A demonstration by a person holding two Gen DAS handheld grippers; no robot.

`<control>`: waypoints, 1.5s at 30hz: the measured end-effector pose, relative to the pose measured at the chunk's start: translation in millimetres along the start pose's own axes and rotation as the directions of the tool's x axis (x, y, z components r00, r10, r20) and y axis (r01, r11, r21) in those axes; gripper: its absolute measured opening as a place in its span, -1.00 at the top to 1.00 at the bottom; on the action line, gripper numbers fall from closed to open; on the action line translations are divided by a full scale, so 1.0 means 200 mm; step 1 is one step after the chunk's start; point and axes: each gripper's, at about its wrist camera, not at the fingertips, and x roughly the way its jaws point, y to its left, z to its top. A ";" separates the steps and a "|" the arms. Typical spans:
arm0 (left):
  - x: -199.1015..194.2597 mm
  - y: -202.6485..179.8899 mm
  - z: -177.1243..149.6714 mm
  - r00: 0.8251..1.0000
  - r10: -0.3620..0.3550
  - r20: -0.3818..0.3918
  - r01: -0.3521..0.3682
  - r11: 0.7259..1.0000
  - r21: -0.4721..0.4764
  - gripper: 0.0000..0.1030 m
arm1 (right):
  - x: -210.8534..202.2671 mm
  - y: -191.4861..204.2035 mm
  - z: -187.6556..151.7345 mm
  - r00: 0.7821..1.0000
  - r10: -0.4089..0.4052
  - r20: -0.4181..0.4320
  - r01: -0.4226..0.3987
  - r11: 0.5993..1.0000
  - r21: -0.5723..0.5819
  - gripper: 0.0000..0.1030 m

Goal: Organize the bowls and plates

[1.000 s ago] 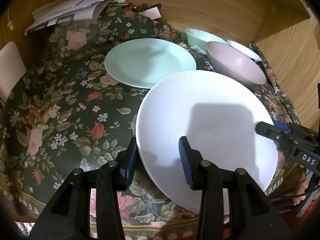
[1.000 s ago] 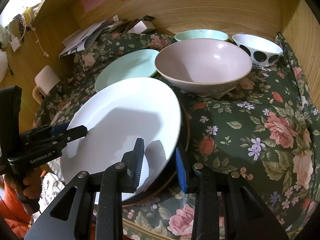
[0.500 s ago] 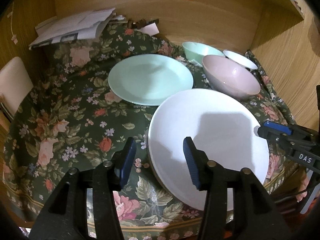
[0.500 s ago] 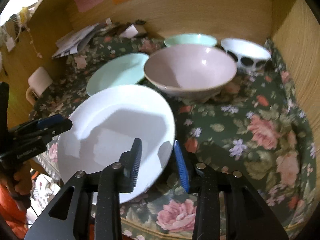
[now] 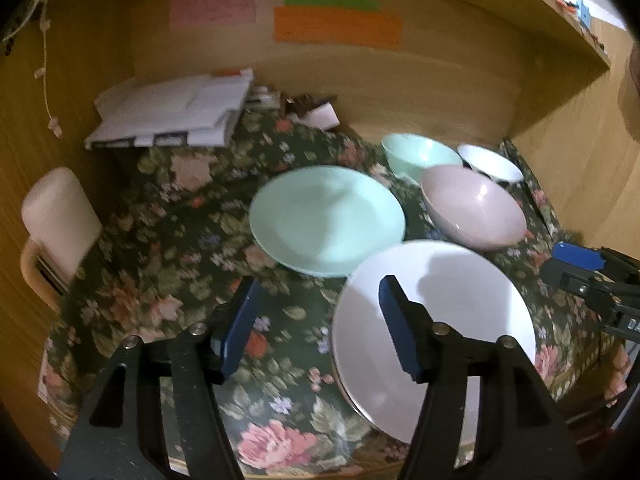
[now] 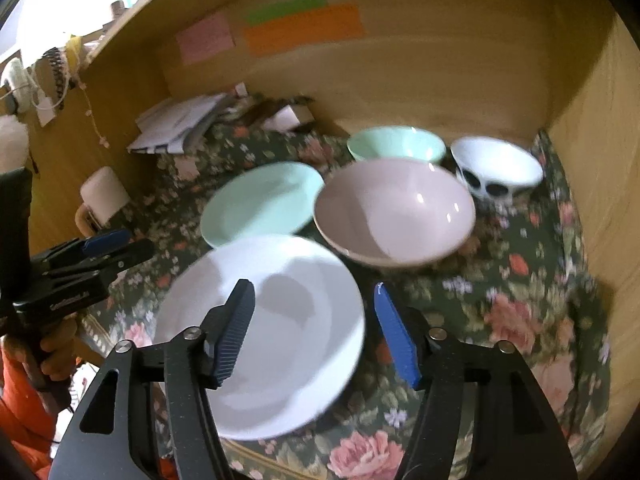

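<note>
A white plate (image 5: pixel 460 312) (image 6: pixel 280 344) lies flat near the front edge of the floral cloth, on top of another plate whose rim shows below it. A mint plate (image 5: pixel 326 220) (image 6: pixel 260 202) lies behind it. A pink bowl (image 5: pixel 474 212) (image 6: pixel 394 210), a mint bowl (image 5: pixel 420 156) (image 6: pixel 396 144) and a white bowl with black dots (image 5: pixel 490 162) (image 6: pixel 496 170) stand at the back right. My left gripper (image 5: pixel 318 320) is open and empty, above the cloth left of the white plate. My right gripper (image 6: pixel 316 328) is open and empty, above the white plate's right side.
The floral cloth (image 5: pixel 160 248) covers a wooden alcove with walls at back and right (image 6: pixel 592 160). A stack of papers (image 5: pixel 172 116) lies at the back left. A white mug (image 5: pixel 56 216) stands at the left. Coloured notes (image 5: pixel 336 24) hang on the back wall.
Both grippers let go of the white plate, opened wider and drew back and up. The plate now lies flat on the plate beneath it.
</note>
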 end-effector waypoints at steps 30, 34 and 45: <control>0.48 0.43 0.27 0.988 0.055 -0.142 -0.072 0.990 -0.122 -0.53 | 0.55 0.03 0.50 0.996 0.019 -0.084 -0.026 0.996 -0.089 -0.50; 0.57 0.44 0.27 0.984 0.050 -0.174 -0.071 0.991 -0.116 -0.53 | 0.67 0.02 0.54 0.992 0.006 -0.128 -0.019 0.994 -0.106 -0.50; 0.74 0.48 0.28 0.975 0.019 -0.221 -0.048 0.991 -0.125 -0.53 | 1.00 -0.02 0.63 0.955 0.011 -0.297 -0.054 0.989 -0.139 0.13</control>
